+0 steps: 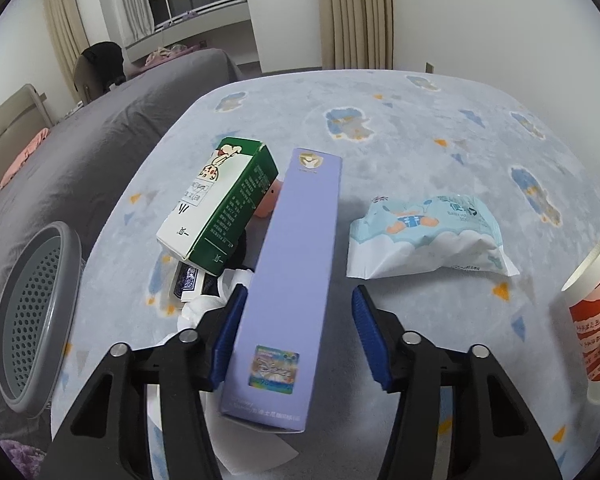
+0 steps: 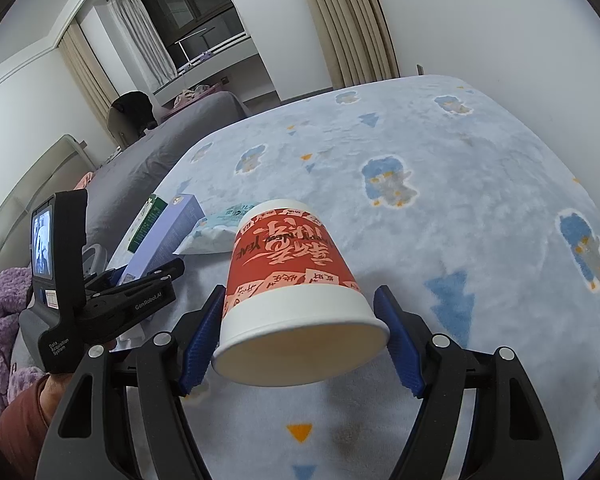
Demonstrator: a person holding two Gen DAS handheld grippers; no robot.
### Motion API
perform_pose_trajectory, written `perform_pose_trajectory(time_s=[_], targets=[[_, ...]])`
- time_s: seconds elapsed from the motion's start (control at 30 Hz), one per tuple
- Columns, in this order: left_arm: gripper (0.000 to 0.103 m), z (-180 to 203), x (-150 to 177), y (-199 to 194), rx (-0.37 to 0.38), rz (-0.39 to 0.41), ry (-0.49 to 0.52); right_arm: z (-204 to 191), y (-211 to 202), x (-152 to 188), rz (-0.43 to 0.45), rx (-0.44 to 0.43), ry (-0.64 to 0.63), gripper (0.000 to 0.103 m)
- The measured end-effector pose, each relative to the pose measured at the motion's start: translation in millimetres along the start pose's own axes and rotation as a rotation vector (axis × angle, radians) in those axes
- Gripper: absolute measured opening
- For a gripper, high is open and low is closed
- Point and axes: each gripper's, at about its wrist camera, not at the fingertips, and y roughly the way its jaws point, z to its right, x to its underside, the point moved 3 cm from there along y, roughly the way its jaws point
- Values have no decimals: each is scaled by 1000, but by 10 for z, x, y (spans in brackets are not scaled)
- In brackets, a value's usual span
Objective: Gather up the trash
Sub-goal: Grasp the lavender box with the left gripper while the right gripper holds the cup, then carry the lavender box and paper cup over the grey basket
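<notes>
A: What is seen at the left gripper (image 1: pixel 296 336)?

B: A long purple box (image 1: pixel 296 272) is seen between its blue pads (image 1: pixel 230 336). The left pad is touching the box. A small gap is still seen at the right pad, so the box is not pinched yet. The jaws are partly spread.

A: And the right gripper (image 2: pixel 300 334)?

B: A red and white paper cup (image 2: pixel 292 280) is pinched there, near its wide rim. It is tipped on its side and held above the blue blanket (image 2: pixel 460 200).

A: What is found farther out?

B: Just left of the purple box, a green and white carton (image 1: pixel 220 204) is leaned on a small pile of white paper and other bits. To the right, a light blue wrapper (image 1: pixel 424 236) is lying flat on the blanket. Far to the left, a grey basket (image 1: pixel 32 320) with little holes is set on the grey bed cover.

A: How much of the job is done?

B: Not much, it seems. Nothing can be seen inside the basket. One cup is picked up. The box is about to be grabbed. The carton, the wrapper and the paper bits are still left to be collected.
</notes>
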Motion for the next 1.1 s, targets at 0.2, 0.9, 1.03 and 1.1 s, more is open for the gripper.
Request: perform_pose_trajectory(time_s=[0.2,0.9,1.03,1.1], targets=[[43,-97,12,-45,38,-7,-17,8,-5,-9,2,-2,8,71],[33,-52,-11,-39,58,-19,-2,0,-11,-17,3,0,0,71],[32,-66,104,-207,83,-22,10,-29,-17,-12,0,9,-6,71],[32,-70,160,-338,95,-10,21,-50,-13,-9,-2,16,-12,71]])
